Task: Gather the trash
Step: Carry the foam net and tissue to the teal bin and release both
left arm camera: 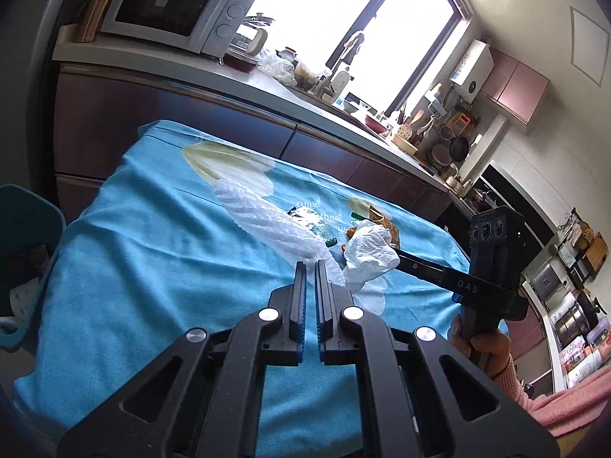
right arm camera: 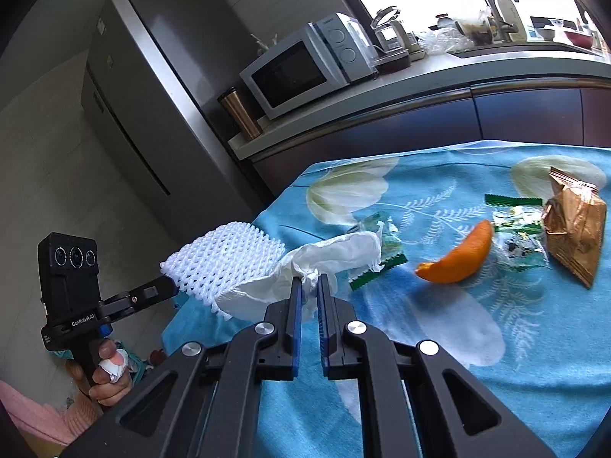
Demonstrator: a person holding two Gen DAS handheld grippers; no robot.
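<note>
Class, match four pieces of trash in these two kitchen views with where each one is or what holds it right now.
Things:
1. white foam net
2. crumpled tissue
3. orange peel
4. brown snack bag

States:
A. lies loose on the blue cloth
B. pinched by the right tool
C. by the cloth's far right edge
D. pinched by the left tool

Pairs: 1-D, 2-B, 3-A, 4-C

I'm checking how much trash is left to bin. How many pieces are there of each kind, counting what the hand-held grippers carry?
White foam net, in the left hand-held gripper: 1
White tissue, in the right hand-held gripper: 1
Green-edged clear wrappers: 2
Orange peel: 1
Brown foil packet: 1
Total: 6
</note>
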